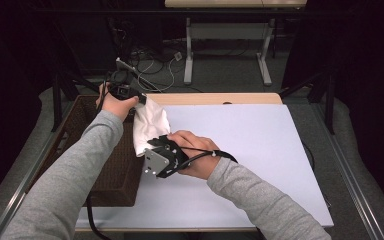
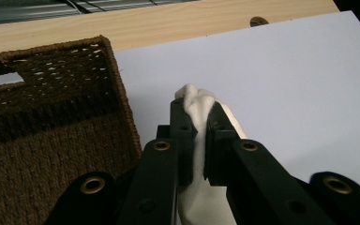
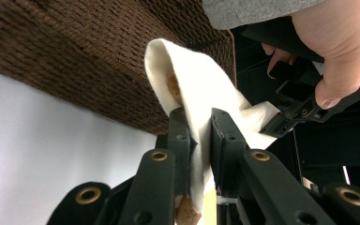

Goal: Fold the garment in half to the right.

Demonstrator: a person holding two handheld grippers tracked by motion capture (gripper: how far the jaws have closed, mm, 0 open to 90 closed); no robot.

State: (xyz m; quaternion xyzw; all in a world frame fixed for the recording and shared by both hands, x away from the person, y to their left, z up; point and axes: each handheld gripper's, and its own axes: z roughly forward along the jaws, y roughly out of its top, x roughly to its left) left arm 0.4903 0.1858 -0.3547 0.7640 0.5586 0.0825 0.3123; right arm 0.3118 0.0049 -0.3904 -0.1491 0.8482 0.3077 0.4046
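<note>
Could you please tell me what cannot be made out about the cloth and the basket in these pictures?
- White cloth, high view: its lower end is hidden behind the right gripper.
- Cloth, left gripper view: the left gripper covers most of it.
- Brown basket, high view: the grey sleeve covers much of the inside, so its contents cannot be told.
</note>
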